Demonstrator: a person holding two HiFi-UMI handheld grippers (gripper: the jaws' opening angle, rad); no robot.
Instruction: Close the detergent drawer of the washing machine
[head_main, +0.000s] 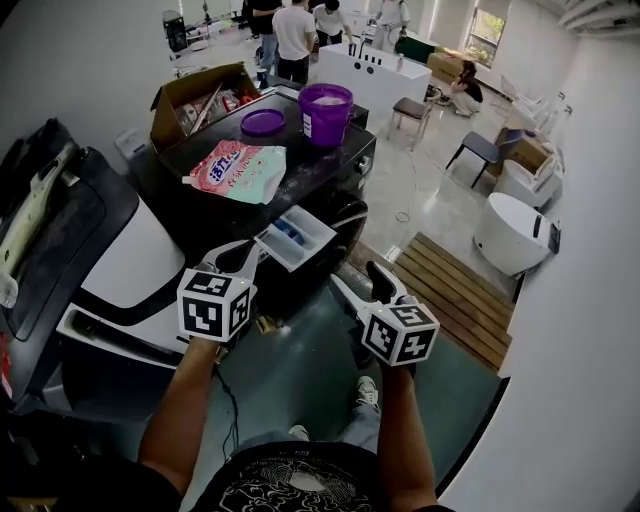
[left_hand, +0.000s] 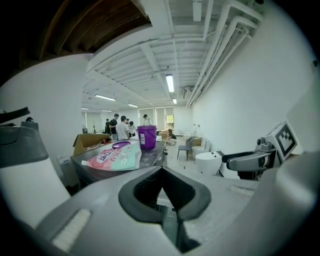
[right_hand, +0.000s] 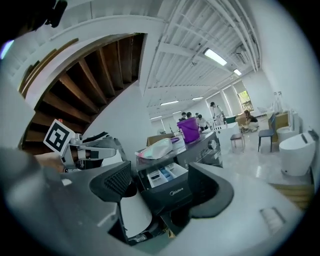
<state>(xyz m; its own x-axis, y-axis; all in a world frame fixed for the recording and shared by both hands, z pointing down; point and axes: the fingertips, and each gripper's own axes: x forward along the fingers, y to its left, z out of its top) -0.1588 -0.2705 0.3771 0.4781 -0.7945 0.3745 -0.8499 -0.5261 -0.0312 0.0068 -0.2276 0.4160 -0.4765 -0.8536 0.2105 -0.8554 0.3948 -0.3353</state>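
Note:
The dark washing machine (head_main: 322, 168) has its detergent drawer (head_main: 297, 238) pulled out at the front, showing white and blue compartments. My left gripper (head_main: 238, 262) hovers just left of the drawer; in the left gripper view its jaws (left_hand: 161, 172) meet at the tips with nothing between them. Lower and to the right of the drawer, my right gripper (head_main: 366, 286) stands open. The right gripper view frames the drawer's dark front (right_hand: 167, 190) between the gripper's (right_hand: 162, 186) spread pads, apart from it.
On the machine's top lie a detergent pouch (head_main: 237, 168), a purple lid (head_main: 262, 122) and a purple bucket (head_main: 325, 112). A cardboard box (head_main: 195, 100) stands behind. A wooden platform (head_main: 455, 290) and a white tub (head_main: 515, 232) are at right. People stand at the back.

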